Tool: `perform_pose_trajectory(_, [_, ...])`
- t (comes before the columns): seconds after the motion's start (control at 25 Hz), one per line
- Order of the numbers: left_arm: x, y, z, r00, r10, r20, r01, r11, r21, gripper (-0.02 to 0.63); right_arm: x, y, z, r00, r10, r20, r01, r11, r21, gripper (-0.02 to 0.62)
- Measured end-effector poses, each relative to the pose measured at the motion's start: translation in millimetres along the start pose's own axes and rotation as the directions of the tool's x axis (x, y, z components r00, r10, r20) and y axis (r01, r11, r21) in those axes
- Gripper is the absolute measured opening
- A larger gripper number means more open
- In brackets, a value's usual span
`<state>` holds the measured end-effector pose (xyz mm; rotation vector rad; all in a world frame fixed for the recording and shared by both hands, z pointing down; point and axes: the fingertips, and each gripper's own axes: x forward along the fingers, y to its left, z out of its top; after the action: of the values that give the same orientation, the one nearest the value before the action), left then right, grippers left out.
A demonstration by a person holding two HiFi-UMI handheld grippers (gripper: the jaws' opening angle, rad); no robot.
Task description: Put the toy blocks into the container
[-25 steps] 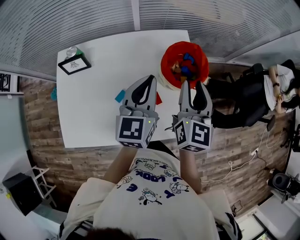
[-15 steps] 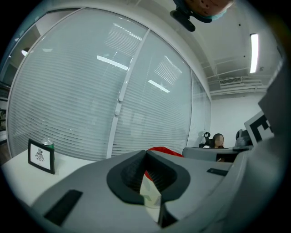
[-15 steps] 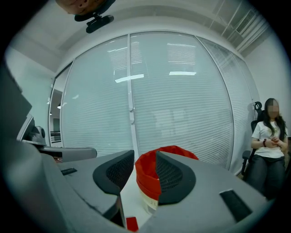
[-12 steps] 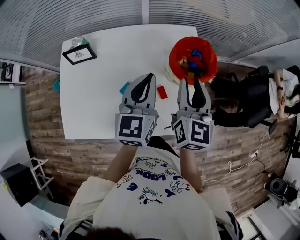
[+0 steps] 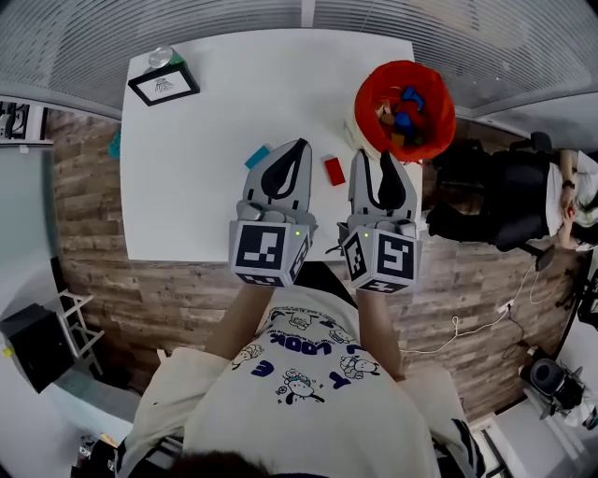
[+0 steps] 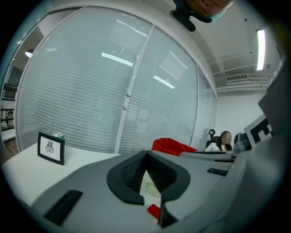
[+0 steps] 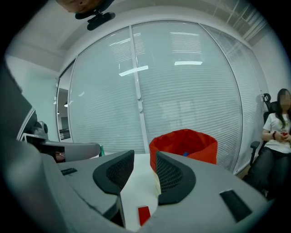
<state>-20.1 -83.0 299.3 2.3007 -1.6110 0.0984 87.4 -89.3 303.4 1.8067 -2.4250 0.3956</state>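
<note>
Noted left tongs [image 5: 300,145] over the near part of the desk [image 5: 215,121], tips together on nothing; right tongs [image 5: 372,157] alongside, parted, nothing between. Just beyond, found red block [image 5: 334,170] lying on the desk between the two, blue block [image 5: 258,155] left of the left tongs. Farther right, logged red container [image 5: 432,79] at desk edge, holding more blocks [image 5: 404,110]. Far left corner: framed picture [image 5: 163,86].

White table [image 5: 215,131], window blinds [image 5: 187,28] (wood-plank floor [image 5: 89,205])
</note>
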Motion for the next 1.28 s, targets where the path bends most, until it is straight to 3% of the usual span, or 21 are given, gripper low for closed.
perform_pose_trajectory(0.52, [7,10,-30,0.997,0.009,-0.071,-0.011,1.0,-0.027,0.025,13,5,-47,0.993,0.019,-0.112,-0.018,1.0,0.013,0.149])
perform_pose_trajectory(1.28, [22,20,-75,0.985,0.013,-0.173,-0.027,0.997,-0.076,0.025,25,5,-110,0.96,0.037,-0.277,-0.035,0.999,0.012,0.149])
